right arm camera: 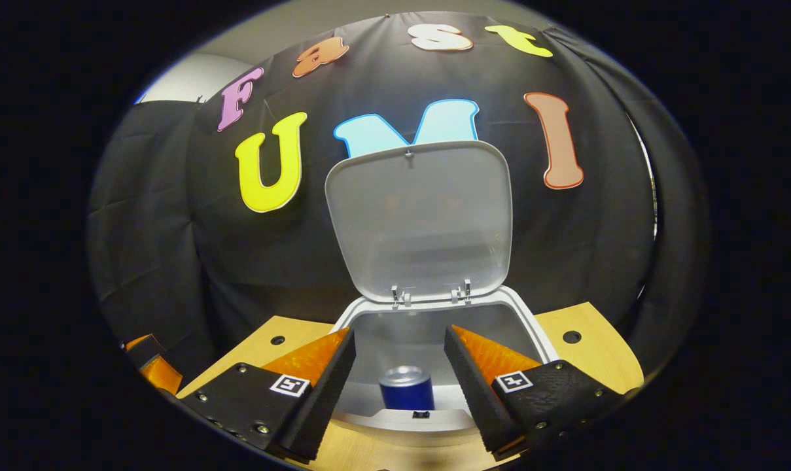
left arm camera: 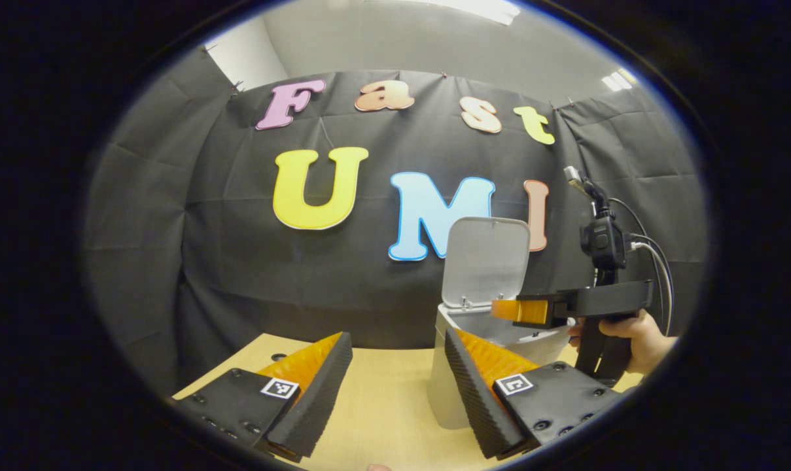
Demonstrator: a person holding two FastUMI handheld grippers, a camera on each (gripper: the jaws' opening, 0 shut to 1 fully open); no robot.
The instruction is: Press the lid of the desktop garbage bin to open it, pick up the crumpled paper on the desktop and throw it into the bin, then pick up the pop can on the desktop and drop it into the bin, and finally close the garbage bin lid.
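Blue pop can [right arm camera: 406, 387], one, inside bin [right arm camera: 532, 320]; lid [right arm camera: 420, 219] up; both grippers' fingers wide, empty.

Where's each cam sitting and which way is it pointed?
Left gripper view: rides the left hand-held gripper above the table, facing the booth wall; garbage bin right, with the right hand-held gripper and a hand.
Right gripper view: rides the right hand-held gripper, looking into the bin at the pop can.
Shared: bin, raised lid.

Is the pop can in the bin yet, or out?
In. The right gripper view shows the pop can standing upright inside the bin, below the raised lid; the right gripper is open above it.
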